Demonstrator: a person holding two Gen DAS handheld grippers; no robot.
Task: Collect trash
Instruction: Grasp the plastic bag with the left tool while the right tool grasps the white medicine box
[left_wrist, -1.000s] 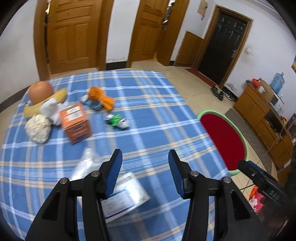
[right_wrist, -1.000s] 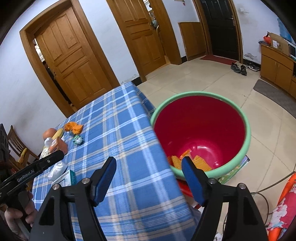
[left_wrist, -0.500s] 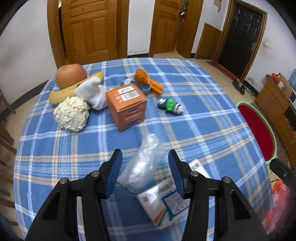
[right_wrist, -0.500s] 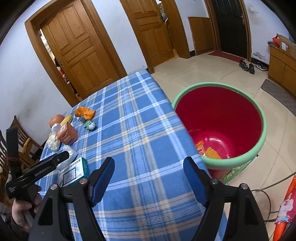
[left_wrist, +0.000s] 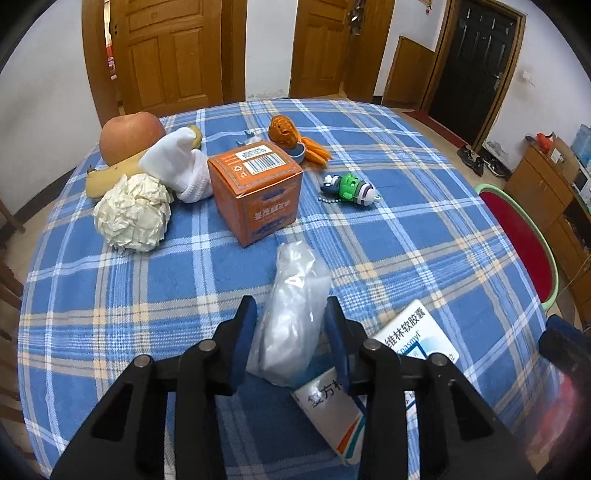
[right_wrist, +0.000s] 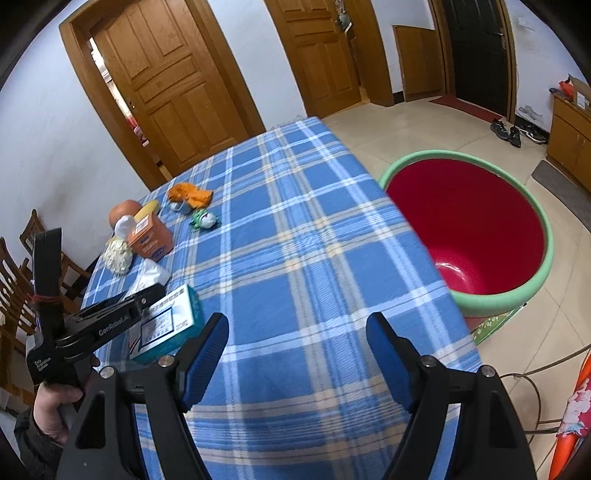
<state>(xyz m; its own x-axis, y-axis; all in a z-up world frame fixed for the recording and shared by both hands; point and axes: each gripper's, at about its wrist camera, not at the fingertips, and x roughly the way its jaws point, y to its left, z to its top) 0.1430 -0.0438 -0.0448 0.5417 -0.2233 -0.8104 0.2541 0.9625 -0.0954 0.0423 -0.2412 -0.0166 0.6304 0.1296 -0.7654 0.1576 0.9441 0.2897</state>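
As it lay on the bench (left_wrist: 110, 288): the plastic bag (left_wrist: 291, 314) sat between the left gripper (left_wrist: 290, 341) fingers.
Fingers: apart, not clamped.
Handling: likely light, soft, slippery; grip mid-bundle.

An apple (left_wrist: 130, 134) rests against a banana (left_wrist: 107, 177). A green toy keychain (left_wrist: 349, 187) lies apart on the blue checked tablecloth (left_wrist: 406, 236)

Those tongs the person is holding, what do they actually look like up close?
Both are black plastic. The left tongs and right tongs each end in two angular arms with silver pivot screws and flat blue pads on the inner faces. Seen from the right view, the left tongs' body carries white lettering reading GenRobot.AI, and a red band wraps its upright post. A bare hand grips the handle.
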